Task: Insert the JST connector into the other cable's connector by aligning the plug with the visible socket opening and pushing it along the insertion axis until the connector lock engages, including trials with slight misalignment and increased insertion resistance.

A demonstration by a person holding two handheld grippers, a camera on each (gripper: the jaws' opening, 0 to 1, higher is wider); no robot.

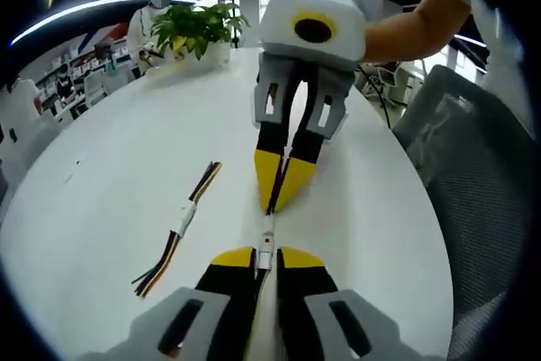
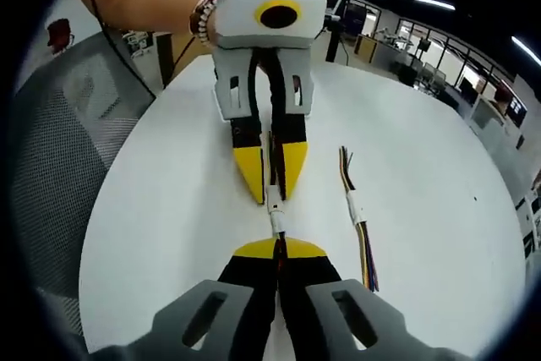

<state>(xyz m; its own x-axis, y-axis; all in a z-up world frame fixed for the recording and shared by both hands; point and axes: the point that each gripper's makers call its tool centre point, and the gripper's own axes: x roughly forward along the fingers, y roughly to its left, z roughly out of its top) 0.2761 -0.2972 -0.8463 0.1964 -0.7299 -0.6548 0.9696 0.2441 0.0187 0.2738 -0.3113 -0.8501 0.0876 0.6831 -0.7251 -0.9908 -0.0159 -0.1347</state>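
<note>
We face grippers tip to tip mid-table (image 1: 101,183). Left gripper (image 1: 266,261), right gripper (image 1: 283,188) each pinched on cable end; white connectors (image 1: 266,238) meet between, aligned for push. Spare cable (image 1: 179,227) nearby.

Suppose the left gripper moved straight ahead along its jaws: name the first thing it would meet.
Likely the white connectors held between both grippers, then the right gripper facing the left gripper head-on. Depth is hard to judge.
</note>
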